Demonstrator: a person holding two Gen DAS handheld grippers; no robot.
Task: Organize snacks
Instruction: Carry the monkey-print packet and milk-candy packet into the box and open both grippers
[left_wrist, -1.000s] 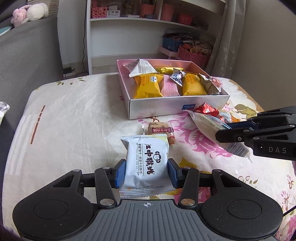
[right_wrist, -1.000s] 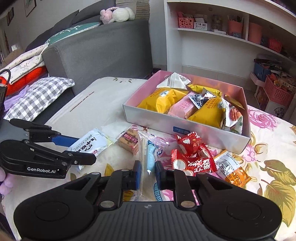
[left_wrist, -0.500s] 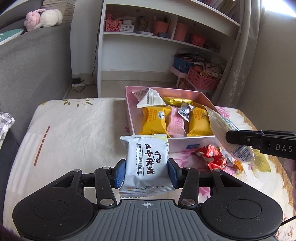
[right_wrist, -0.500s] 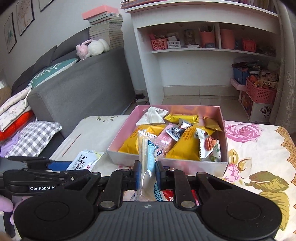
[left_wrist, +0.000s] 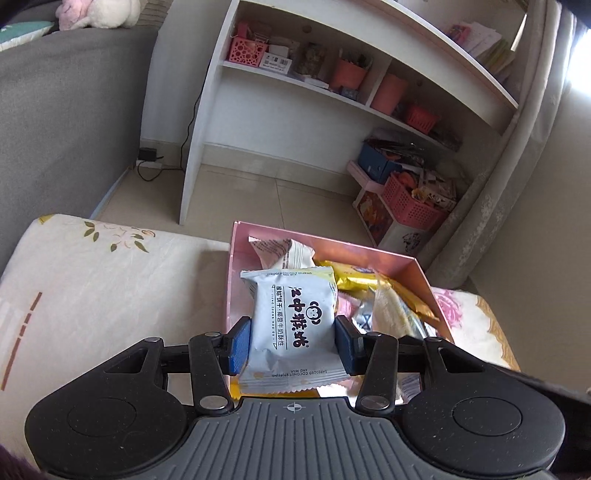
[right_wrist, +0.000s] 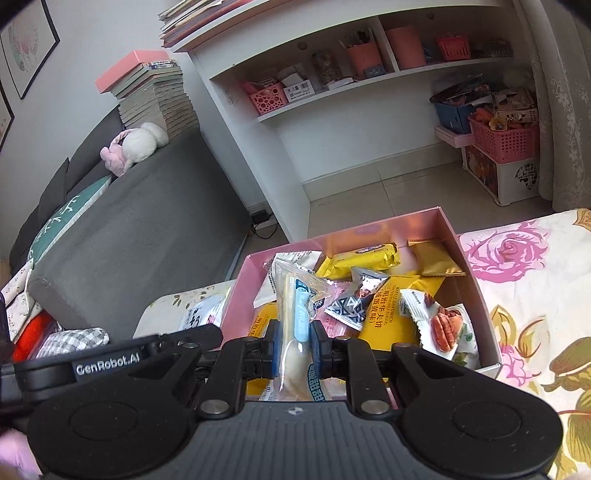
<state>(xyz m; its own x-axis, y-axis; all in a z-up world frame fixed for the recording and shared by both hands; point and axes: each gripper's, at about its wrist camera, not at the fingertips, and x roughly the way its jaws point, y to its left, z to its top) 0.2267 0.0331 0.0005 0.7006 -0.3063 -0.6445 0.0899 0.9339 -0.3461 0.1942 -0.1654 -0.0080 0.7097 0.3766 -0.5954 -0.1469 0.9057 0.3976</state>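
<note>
Two tools (left_wrist: 291, 341) (right_wrist: 293, 345) each grip one snack packet above one pink box (right_wrist: 476, 273)

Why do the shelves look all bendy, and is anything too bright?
Left wrist view: the fisheye lens curves the white shelves, and window light washes out the top right corner; the white snack packet in the tongs stays sharp. Right wrist view: the shelves bow the same way, and the pink box wall shows soft glare.
</note>
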